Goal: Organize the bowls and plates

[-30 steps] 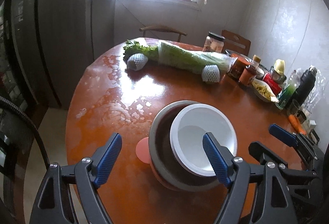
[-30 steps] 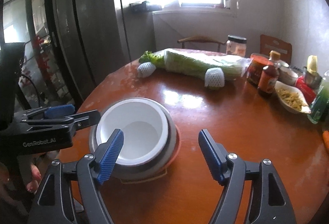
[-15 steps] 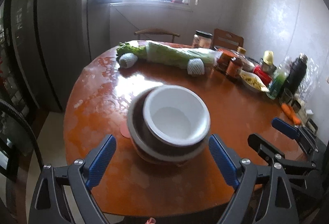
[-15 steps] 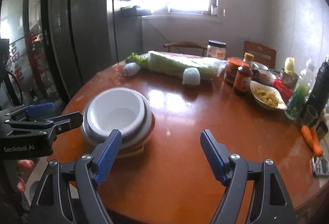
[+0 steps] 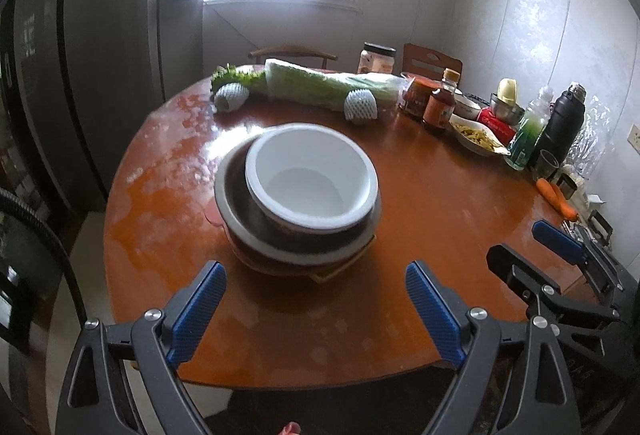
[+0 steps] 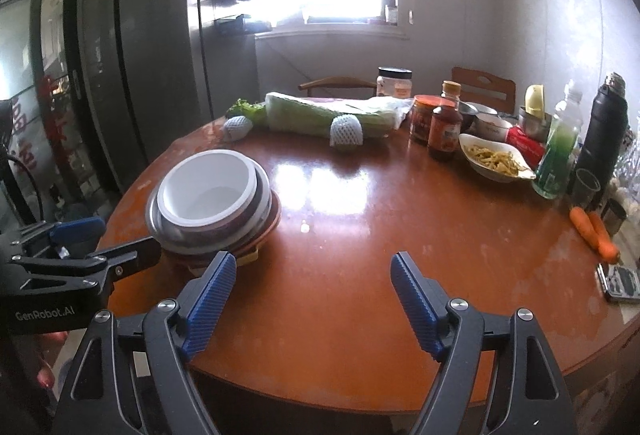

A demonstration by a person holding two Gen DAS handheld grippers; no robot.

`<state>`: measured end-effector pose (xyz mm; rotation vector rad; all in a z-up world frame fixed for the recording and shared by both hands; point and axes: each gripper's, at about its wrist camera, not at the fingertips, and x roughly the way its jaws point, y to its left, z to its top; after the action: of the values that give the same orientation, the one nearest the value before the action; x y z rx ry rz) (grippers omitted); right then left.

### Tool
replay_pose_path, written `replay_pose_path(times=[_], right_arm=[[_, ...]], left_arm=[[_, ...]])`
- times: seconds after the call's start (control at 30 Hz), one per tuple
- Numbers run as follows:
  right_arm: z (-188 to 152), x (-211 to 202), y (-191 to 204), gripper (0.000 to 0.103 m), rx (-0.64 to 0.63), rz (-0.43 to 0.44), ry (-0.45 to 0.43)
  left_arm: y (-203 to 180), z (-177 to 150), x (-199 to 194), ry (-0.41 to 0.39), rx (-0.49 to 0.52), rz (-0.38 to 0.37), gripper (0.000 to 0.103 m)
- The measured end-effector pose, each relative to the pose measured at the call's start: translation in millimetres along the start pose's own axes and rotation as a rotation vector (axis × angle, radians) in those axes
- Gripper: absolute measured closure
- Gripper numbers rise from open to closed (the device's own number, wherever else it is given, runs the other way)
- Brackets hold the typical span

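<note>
left wrist view: left gripper (image 5: 316, 309) spread wide, nothing between the blue pads, hovering at 6 o'clock of the stack. white bowl (image 5: 311, 181) nested in a dark bowl (image 5: 280, 231), over plates (image 5: 340, 267), at table (image 5: 420, 235) centre. right gripper (image 5: 560, 255) at 4 o'clock, empty. stacking apparently finished; next, probably just clearing both tools away.

right wrist view: right gripper (image 6: 316, 309) moderately wide, empty, over bare table (image 6: 360, 235). stack (image 6: 212, 203) at 10 o'clock, left gripper (image 6: 96, 247) beside it. shown only here: phone (image 6: 622, 281) at 3 o'clock, fingertips (image 6: 44, 379) at 8 o'clock.
</note>
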<state>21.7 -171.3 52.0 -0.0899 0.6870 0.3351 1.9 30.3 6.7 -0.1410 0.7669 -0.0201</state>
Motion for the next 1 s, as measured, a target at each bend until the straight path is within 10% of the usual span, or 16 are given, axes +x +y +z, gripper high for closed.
replay_pose_path(times=[1.0], right_arm=[[-34.9,5.6,1.2,0.022,0.04,-0.031,0.066]], left_arm=[[-4.9,-23.0,14.1,0.033,0.033,0.03,0.012]])
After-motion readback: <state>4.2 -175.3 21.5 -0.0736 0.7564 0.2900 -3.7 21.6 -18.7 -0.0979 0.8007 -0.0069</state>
